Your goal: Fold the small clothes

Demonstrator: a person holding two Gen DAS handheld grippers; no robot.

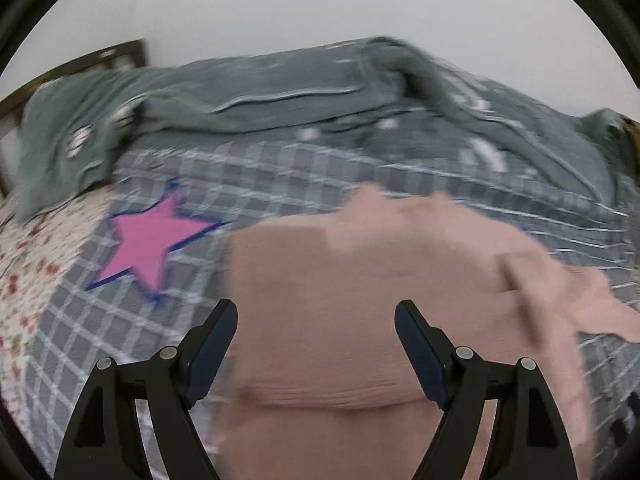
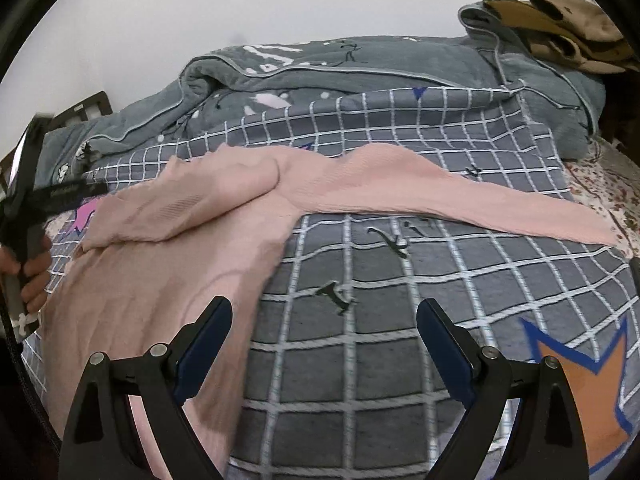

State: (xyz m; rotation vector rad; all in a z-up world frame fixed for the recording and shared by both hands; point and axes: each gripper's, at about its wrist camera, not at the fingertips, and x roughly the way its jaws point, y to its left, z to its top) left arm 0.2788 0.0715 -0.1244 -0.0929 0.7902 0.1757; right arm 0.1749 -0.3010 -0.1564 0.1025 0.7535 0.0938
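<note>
A pale pink long-sleeved garment (image 2: 168, 264) lies on the grey checked bedsheet (image 2: 360, 344). One sleeve is folded across its body, the other sleeve (image 2: 460, 204) stretches out flat to the right. In the left wrist view the garment (image 1: 360, 300) fills the middle, blurred. My left gripper (image 1: 316, 320) is open and empty just above the garment's body. My right gripper (image 2: 324, 316) is open and empty over the sheet, beside the garment's right edge. The left gripper also shows in the right wrist view (image 2: 28, 208), held in a hand.
A rumpled grey-green quilt (image 2: 360, 76) lies along the far side of the bed. Brown clothes (image 2: 568, 28) are piled at the far right. A pink star (image 1: 152, 244) and an orange star (image 2: 580, 400) are printed on the sheet. A floral sheet (image 1: 24, 272) lies at the left edge.
</note>
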